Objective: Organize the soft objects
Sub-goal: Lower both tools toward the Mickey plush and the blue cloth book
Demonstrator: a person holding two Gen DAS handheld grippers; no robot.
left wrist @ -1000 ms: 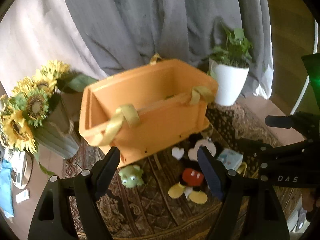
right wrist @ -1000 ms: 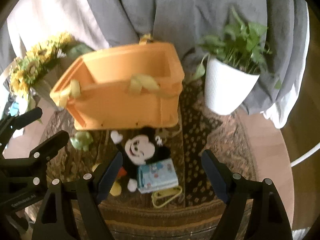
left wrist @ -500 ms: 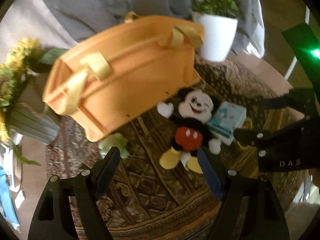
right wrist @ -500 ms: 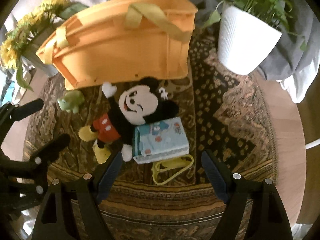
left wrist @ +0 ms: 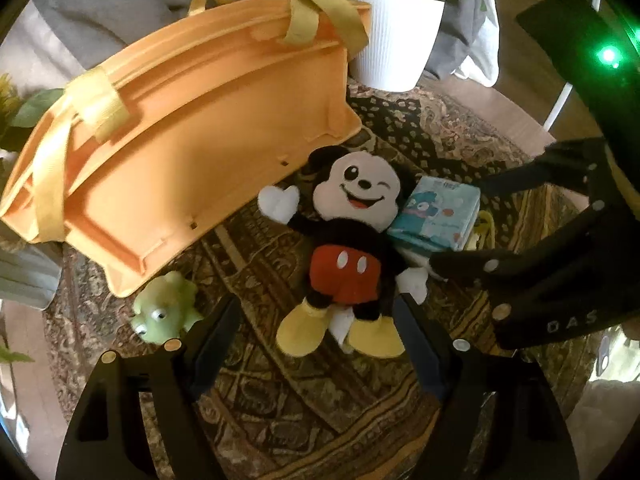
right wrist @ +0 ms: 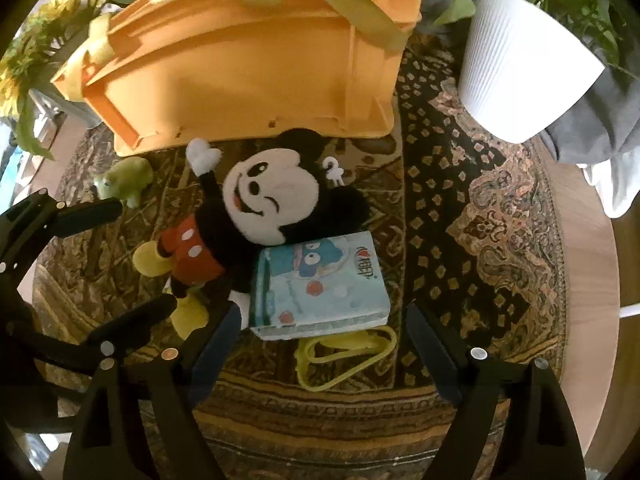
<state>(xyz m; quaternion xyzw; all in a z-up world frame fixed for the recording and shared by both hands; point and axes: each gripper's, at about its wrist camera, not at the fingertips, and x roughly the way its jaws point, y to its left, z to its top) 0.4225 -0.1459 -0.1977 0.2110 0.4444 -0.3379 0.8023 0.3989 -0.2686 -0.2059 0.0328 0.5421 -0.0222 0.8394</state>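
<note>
Left wrist view: both tools have dropped toward the rug (left wrist: 320, 420) vs a sec ago. The orange bin (left wrist: 192, 132), which then sat mid-frame with its open top showing, now fills the top of frame w/ only its near wall in sight, and the toys look much bigger.

Left gripper (left wrist: 320, 344) has its jaws apart, easing inward a bit, nothing between them yet; the mouse plush (left wrist: 344, 240) lies on its back just beyond the tips, yellow feet nearest. Right gripper (right wrist: 320, 344) has jaws apart and widening, also empty; the blue soft book (right wrist: 320, 280) lies flat just ahead of it, touching the plush's right side, w/ a yellow loop (right wrist: 344, 356) at its near edge. Green frog toy (left wrist: 164, 312) sits left of the plush, by the bin's near corner. White plant pot (right wrist: 524, 68) far right, sunflowers (right wrist: 24, 60) far left.

Meaning, as I read it: approach nearly done, one hand per item – plush for left, book for right. All three soft things are on the rug, none seen in the bin, so the sorting is at an early stage.
</note>
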